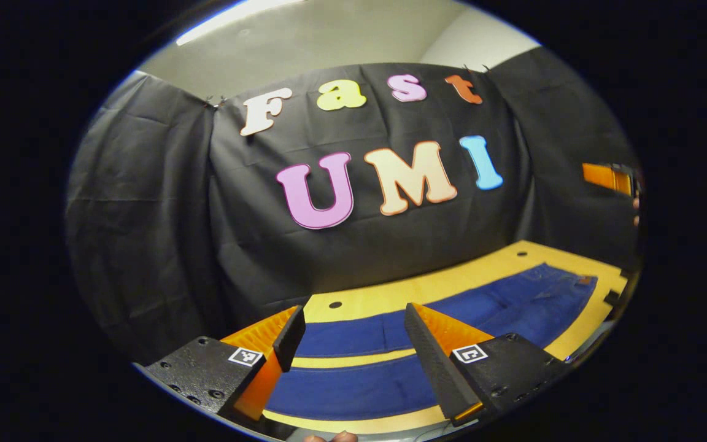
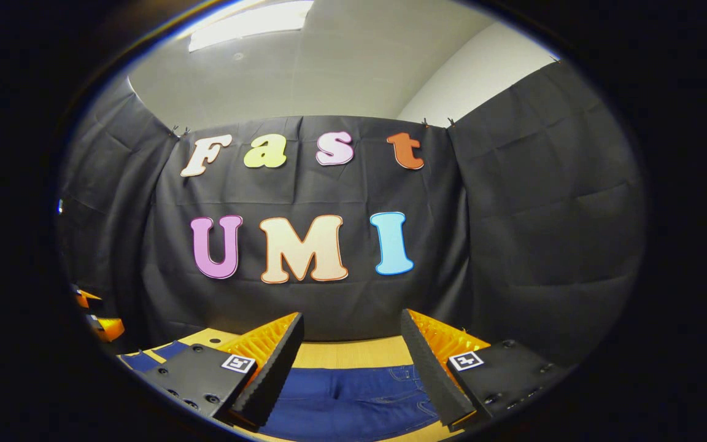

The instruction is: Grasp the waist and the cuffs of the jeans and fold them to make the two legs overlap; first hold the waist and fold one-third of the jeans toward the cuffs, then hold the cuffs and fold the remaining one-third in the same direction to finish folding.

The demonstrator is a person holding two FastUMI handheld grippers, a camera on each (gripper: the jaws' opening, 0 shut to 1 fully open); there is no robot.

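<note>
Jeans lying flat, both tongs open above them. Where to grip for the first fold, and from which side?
Probably right tongs on the waist of the jeans, left tongs on a cuff. The legs lie apart and flat on the table, so come straight down and pinch the edges.

Open air above the jeans (image 1: 494, 310) spread flat on the yellow table (image 1: 452, 279); black cloth wall (image 1: 267, 245) closing off the far side just behind them.
</note>
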